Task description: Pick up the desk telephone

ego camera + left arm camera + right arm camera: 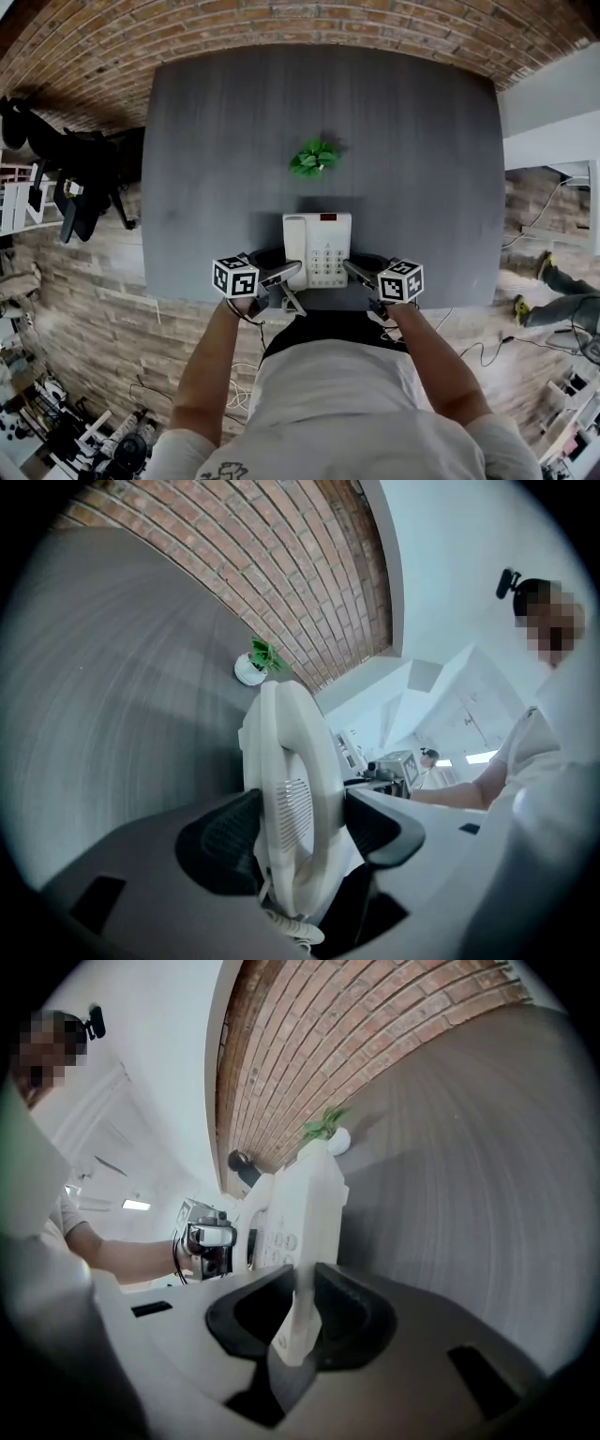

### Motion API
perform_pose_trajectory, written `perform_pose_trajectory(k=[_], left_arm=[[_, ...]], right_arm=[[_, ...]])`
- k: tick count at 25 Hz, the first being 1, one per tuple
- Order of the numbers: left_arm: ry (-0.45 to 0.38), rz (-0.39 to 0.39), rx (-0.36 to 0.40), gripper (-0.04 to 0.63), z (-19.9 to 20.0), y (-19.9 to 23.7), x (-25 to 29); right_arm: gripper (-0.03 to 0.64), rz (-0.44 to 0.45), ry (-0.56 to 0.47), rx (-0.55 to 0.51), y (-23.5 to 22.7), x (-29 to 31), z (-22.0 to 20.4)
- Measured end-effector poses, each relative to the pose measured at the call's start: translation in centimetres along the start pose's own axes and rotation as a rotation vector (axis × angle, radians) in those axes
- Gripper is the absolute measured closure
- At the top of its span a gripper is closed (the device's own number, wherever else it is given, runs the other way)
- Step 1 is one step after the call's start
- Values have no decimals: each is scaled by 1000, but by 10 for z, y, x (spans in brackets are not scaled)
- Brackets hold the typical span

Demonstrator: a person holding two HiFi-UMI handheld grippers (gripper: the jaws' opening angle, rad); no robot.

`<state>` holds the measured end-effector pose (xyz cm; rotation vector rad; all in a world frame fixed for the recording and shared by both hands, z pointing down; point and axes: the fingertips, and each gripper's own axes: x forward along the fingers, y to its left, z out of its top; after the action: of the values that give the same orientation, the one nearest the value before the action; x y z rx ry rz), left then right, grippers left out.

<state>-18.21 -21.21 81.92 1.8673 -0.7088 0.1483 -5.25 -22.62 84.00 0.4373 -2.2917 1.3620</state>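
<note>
Desk telephone (317, 248): off-white, with a red strip near its top. Table (225, 141): dark grey with a fine streaked grain. Plant (314, 157), upper centre: bright green. Brick wall (375, 28): red-brown with pale joints. Left gripper (286, 275) and right gripper (356, 272): black-and-white square markers, black pads (225, 841).

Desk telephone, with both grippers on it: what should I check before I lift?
1. The left gripper closed on the desk telephone at its handset: ok.
2. The right gripper closed on the telephone's right edge: ok, though that edge is thin.
3. The left fingers hold the base too, not the handset alone: cannot tell.
4. The coiled cord free to follow: cannot tell.
5. The potted plant well clear of the telephone: ok.
</note>
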Motion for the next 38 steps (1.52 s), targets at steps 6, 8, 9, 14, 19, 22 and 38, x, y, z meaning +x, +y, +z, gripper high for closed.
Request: perform_pose_trajectory(k=[6, 8, 9, 14, 19, 22, 38], left_arm=[[-8, 4, 46, 296, 2, -25, -14], [-10, 0, 70, 296, 4, -34, -19], [-14, -1, 84, 296, 6, -39, -22], [-36, -7, 137, 298, 7, -63, -41], [-52, -18, 195, 300, 6, -89, -62], [-55, -20, 236, 301, 6, -106, -72], [-127, 41, 295, 301, -10, -181, -61]], right_arm=[[543, -8, -19, -39, 23, -15, 5], [545, -14, -39, -59, 32, -22, 8], [545, -19, -50, -69, 36, -25, 10], [546, -37, -104, -120, 64, -39, 17], [548, -54, -158, -167, 96, -54, 17], [548, -59, -190, -186, 112, -65, 15], [548, -17, -236, -249, 129, -131, 5]])
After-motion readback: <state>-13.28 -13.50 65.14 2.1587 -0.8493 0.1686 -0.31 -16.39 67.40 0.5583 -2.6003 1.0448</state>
